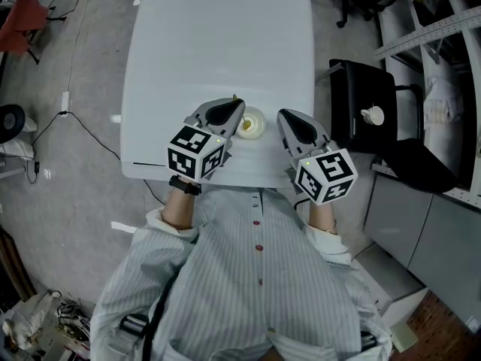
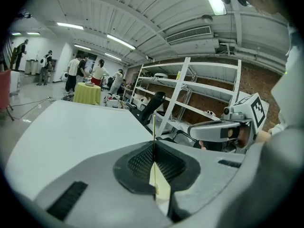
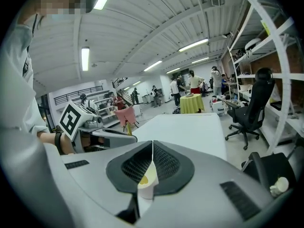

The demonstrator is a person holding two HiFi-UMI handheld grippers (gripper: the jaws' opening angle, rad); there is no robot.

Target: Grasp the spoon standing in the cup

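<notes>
A small white cup (image 1: 252, 123) with something yellow inside stands near the front edge of the white table (image 1: 218, 43), between my two grippers. My left gripper (image 1: 239, 105) is at the cup's left and is shut on the thin yellowish spoon (image 2: 154, 127), whose handle rises edge-on out of the closed jaws (image 2: 154, 146). In the right gripper view the spoon (image 3: 128, 127) sticks up above that gripper. My right gripper (image 1: 281, 116) is just right of the cup, its jaws (image 3: 152, 144) meeting in a line with nothing gripped. The cup (image 3: 146, 188) shows below them.
A black office chair (image 1: 361, 104) with a small white object (image 1: 372, 115) on its seat stands right of the table. Metal shelving (image 1: 443, 43) lines the right side. Cables (image 1: 75, 119) lie on the floor at left. People stand far off in the room.
</notes>
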